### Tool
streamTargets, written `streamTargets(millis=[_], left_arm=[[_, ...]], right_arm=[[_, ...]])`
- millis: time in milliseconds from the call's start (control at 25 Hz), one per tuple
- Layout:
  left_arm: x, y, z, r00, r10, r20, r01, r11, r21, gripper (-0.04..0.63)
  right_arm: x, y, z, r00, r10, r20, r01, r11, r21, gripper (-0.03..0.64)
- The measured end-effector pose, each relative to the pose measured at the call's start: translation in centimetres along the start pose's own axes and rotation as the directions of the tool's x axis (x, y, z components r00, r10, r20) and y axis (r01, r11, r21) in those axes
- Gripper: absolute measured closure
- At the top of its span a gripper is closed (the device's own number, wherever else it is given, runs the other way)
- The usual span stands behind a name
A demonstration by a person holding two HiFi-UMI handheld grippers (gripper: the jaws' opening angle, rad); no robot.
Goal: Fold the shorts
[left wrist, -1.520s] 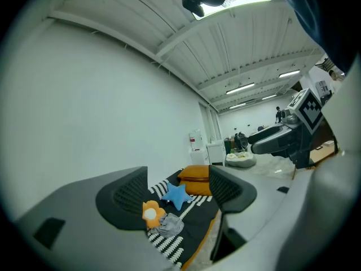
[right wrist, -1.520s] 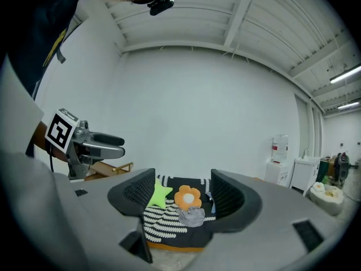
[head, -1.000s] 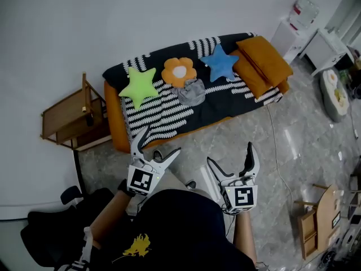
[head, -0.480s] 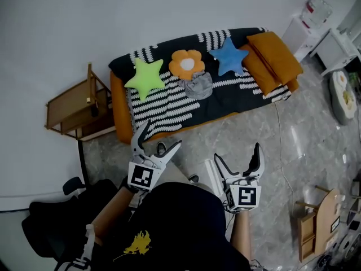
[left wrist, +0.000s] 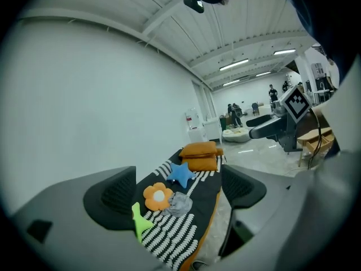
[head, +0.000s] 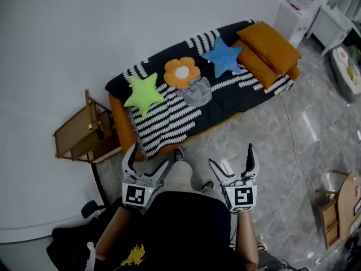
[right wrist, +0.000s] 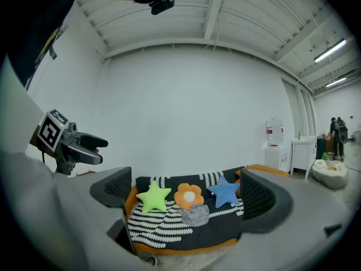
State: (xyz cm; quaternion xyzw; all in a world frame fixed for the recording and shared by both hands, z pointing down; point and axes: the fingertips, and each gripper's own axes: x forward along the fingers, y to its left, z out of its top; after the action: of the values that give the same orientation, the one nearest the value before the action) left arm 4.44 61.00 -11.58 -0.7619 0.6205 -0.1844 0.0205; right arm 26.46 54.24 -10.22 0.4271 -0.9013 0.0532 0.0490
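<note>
Head view — striped daybed (head: 169,120), marble floor (head: 282,151)

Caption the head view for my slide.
Left gripper and right gripper, both open, face a black-and-white striped bed where crumpled grey shorts lie beside an orange flower-shaped cushion.

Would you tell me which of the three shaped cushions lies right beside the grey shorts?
The orange flower cushion: the grey shorts lie against its edge, while the green star and the blue star sit clear of them.
</note>
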Motion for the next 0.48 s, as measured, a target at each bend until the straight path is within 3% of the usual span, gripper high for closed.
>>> streamTargets(millis=[120, 280, 480], left_arm=[[3.8, 1.7, -0.5, 0.999, -0.051, -0.004, 0.051, 0.999, -0.019, 0.123], [9.4, 2.9, -1.7, 0.979, -0.184, -0.089, 0.185, 0.983, -0.006, 0.123], [16.0, 8.3, -4.1, 0.96, -0.27, -0.078, 0.265, 0.962, -0.072, 0.123]], right_arm=[[2.2, -1.4, -1.1, 0.998, -0.03, -0.06, 0.03, 0.999, 0.011, 0.02], [4.8, -2.8, -3.2, 0.983, -0.091, -0.157, 0.098, 0.995, 0.036, 0.026], [12.2, -3.3, -7.2, 0.944, -0.154, -0.291, 0.187, 0.978, 0.089, 0.029]])
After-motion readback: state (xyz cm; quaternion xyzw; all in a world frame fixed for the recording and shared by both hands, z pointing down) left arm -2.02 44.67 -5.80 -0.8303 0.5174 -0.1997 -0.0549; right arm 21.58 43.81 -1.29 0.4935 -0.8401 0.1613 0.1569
